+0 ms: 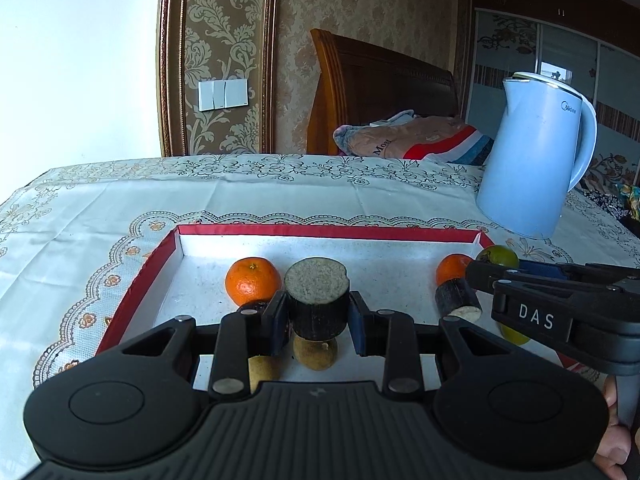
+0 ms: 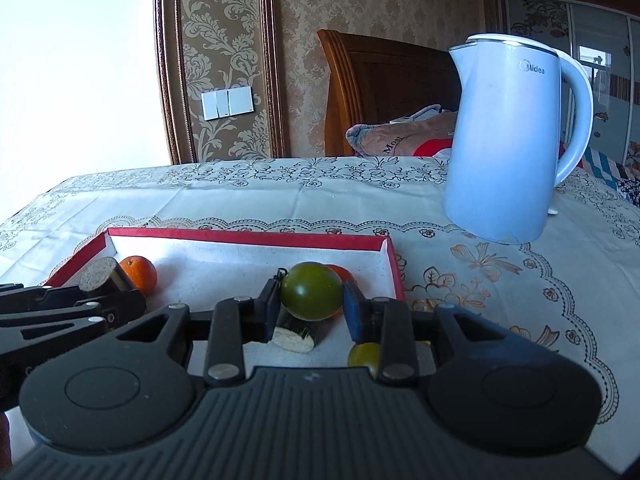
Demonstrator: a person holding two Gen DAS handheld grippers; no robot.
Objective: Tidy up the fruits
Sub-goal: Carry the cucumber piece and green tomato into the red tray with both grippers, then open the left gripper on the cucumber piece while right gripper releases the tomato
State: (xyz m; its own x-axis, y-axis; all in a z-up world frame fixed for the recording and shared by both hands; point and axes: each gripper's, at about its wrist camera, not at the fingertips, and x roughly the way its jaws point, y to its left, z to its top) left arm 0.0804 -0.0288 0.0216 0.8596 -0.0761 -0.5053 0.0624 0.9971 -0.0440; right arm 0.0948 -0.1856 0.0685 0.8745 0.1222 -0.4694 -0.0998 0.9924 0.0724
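My left gripper (image 1: 318, 314) is shut on a dark sugarcane piece (image 1: 317, 300), held upright above a red-rimmed white tray (image 1: 140, 276). Below it lie a brown kiwi (image 1: 314, 354) and another (image 1: 264, 368). An orange (image 1: 253, 281) sits left of the cane. My right gripper (image 2: 311, 306) is shut on a green fruit (image 2: 312, 290) above the tray's right part (image 2: 394, 268). Under it lie a second cane piece (image 2: 296, 334), a green fruit (image 2: 364, 356) and an orange (image 2: 342, 272). The right gripper also shows in the left wrist view (image 1: 476, 274).
A light blue kettle (image 1: 532, 160) stands on the patterned tablecloth (image 1: 280, 192) behind the tray's right corner; it also shows in the right wrist view (image 2: 508, 140). A wooden bed headboard (image 1: 380, 84) and bedding lie beyond the table's far edge.
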